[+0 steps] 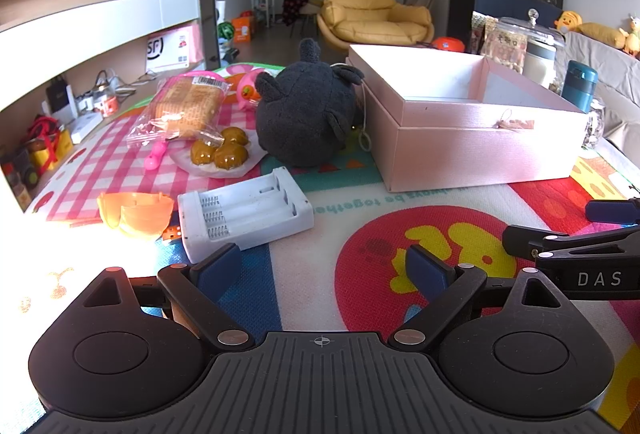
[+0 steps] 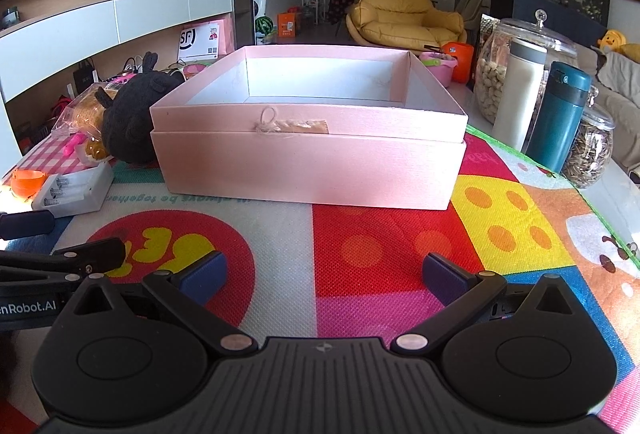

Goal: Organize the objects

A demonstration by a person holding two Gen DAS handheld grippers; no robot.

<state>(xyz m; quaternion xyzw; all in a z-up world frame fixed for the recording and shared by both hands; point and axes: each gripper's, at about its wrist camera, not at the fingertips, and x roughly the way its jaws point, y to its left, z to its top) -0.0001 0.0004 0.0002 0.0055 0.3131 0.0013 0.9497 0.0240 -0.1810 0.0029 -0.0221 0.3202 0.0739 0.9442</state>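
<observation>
An open, empty pink box point(image 2: 308, 162) stands on the colourful mat; it also shows in the left wrist view point(image 1: 476, 146). Left of it lie a black plush toy point(image 1: 304, 114), a white battery charger point(image 1: 244, 212), an orange plastic shell point(image 1: 134, 214), a bagged bread point(image 1: 188, 106), a plate of brown balls point(image 1: 220, 152) and a pink spoon point(image 1: 154, 158). My left gripper point(image 1: 324, 268) is open and empty, just short of the charger. My right gripper point(image 2: 324, 276) is open and empty, in front of the box.
A teal flask point(image 2: 558, 118), a white bottle point(image 2: 520, 94) and glass jars of nuts point(image 2: 496, 74) and seeds point(image 2: 592, 154) stand right of the box. A shelf with clutter point(image 1: 60, 114) runs along the left. A yellow armchair point(image 1: 370, 6) is behind.
</observation>
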